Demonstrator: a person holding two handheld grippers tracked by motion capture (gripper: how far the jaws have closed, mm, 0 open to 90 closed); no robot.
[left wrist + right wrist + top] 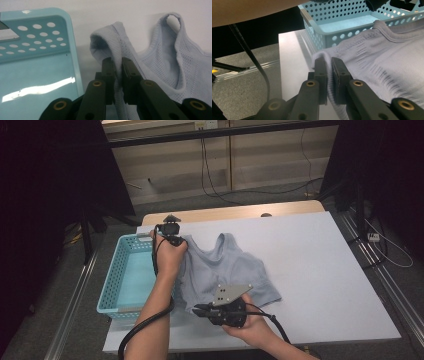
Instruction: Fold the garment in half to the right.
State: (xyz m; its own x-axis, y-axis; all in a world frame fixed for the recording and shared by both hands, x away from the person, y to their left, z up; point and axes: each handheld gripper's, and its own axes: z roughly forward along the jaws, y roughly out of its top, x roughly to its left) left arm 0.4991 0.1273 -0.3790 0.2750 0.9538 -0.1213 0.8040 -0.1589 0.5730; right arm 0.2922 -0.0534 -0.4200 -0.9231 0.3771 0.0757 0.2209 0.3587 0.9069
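Item under handling: a pale blue knitted sleeveless top (227,272), lying at centre frame of the high view on the white table cover (320,270), its straps toward the upper part of the frame and its hem toward the lower. Its left edge lies just beside the turquoise perforated basket (112,285), which sits at the left edge of the table.

Left gripper (176,240): seen in the high view at upper left of the garment, held in the person's left hand (168,254). In the left gripper view its jaws are closed on a shoulder strap (110,42); the ribbed fabric is pinched between the two black pads and loops up above them at centre frame. The second strap (172,22) stands at upper right of that view, and the basket wall fills the left.

Right gripper (199,310): at lower centre of the high view, held in the person's right hand (252,322), with a grey three-cornered plate (231,294) on top. It meets the garment at its lower left corner. In the right gripper view the jaws are clamped on the hem edge (329,72), fabric visibly folded between the pads at centre frame; the rest of the knit spreads to the right, and the basket lies across the upper part of the frame.

Surroundings: a wooden tabletop edge (235,212) shows beyond the white cover at upper centre; grey floor (280,195) lies behind.
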